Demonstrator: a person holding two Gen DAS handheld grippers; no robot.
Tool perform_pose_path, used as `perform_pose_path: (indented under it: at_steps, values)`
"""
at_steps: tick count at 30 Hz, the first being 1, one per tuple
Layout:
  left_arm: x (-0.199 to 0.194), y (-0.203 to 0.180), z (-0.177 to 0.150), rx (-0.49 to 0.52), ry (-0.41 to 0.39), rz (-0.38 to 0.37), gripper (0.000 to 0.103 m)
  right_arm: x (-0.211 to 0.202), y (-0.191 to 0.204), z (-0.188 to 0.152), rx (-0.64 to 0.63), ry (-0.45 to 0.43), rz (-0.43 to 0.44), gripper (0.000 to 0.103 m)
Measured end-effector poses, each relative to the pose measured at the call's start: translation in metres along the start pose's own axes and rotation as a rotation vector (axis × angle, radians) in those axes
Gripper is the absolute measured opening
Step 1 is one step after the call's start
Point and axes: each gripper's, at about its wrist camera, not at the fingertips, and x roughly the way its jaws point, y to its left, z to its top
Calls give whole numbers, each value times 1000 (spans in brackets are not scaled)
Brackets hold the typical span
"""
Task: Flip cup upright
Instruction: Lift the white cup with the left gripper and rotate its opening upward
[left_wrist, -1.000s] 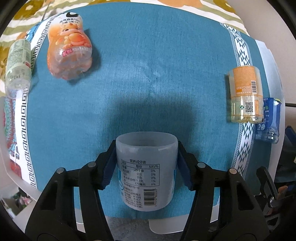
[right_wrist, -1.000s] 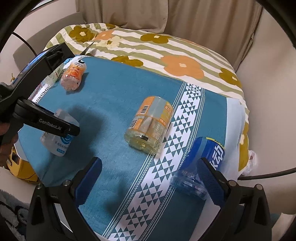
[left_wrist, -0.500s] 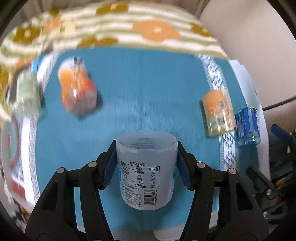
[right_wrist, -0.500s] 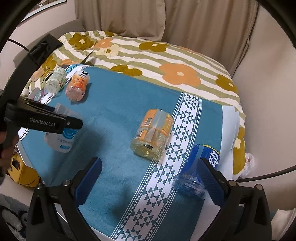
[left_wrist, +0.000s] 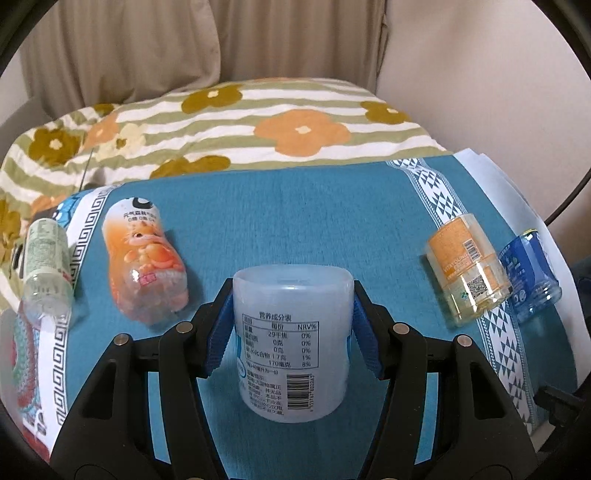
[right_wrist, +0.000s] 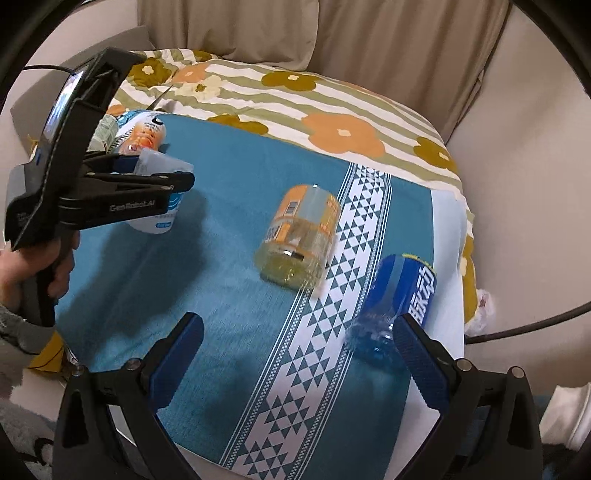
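We hold the cup (left_wrist: 291, 343) between the blue pads (left_wrist: 364, 345) of the left gripper (left_wrist: 291, 325), whose jaws are closed on its sides. The cup is a pale, translucent plastic cylinder cut from a drink bottle, wrapped in a white label with a printed nutrition table, a barcode and a blue mark low on one side. In the left wrist view it sits at about 6 o'clock, its rim towards the far end; in the right wrist view the same cup (right_wrist: 162, 195) shows at 10 o'clock, lifted above the teal cloth (left_wrist: 295, 221) and tilted.

The right gripper (right_wrist: 299, 354) hangs with its jaws spread wide and nothing between them.

Lying on the cloth are an orange-printed bottle (left_wrist: 146, 262) at 9 o'clock, a clear green-labelled bottle (left_wrist: 46, 266) beyond it at the edge, and at 3 o'clock a yellow-orange cup (left_wrist: 467, 267) just beside a blue cup (left_wrist: 530, 275). A flowered quilt (left_wrist: 258, 125) lies behind.
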Motion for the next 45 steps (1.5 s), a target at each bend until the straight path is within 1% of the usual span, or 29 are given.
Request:
perform_pose_path:
  at_steps: [7,16,23,26,29,31,33,36,45]
  values:
    - [-8,-1,-16,38,-36,34,64,3,8,-8,-4,6,-18,102]
    - [-25,4,-33,14,-91,33,64,-1,13,-13,-4,-9,-41,102]
    - [-31,6,-52,0,-49,33,64,-2,20,-16,-13,-6,-42,102]
    - [-38,9,-60,-20,-77,24,64,-3,24,-17,-24,-12,-44,102]
    - [-41,9,-59,-19,-99,15,64,-5,28,-16,-30,-16,-43,102]
    - [-47,9,-57,-9,-143,10,64,-6,29,-16,-26,-18,-40,102]
    - [-51,8,-56,-2,-163,16,66,-6,29,-15,-21,-19,-37,102]
    - [-49,8,-57,-2,-145,31,66,-7,30,-15,-17,-20,-37,102]
    - [-49,6,-62,2,-142,19,66,-10,29,-18,13,-24,-37,102]
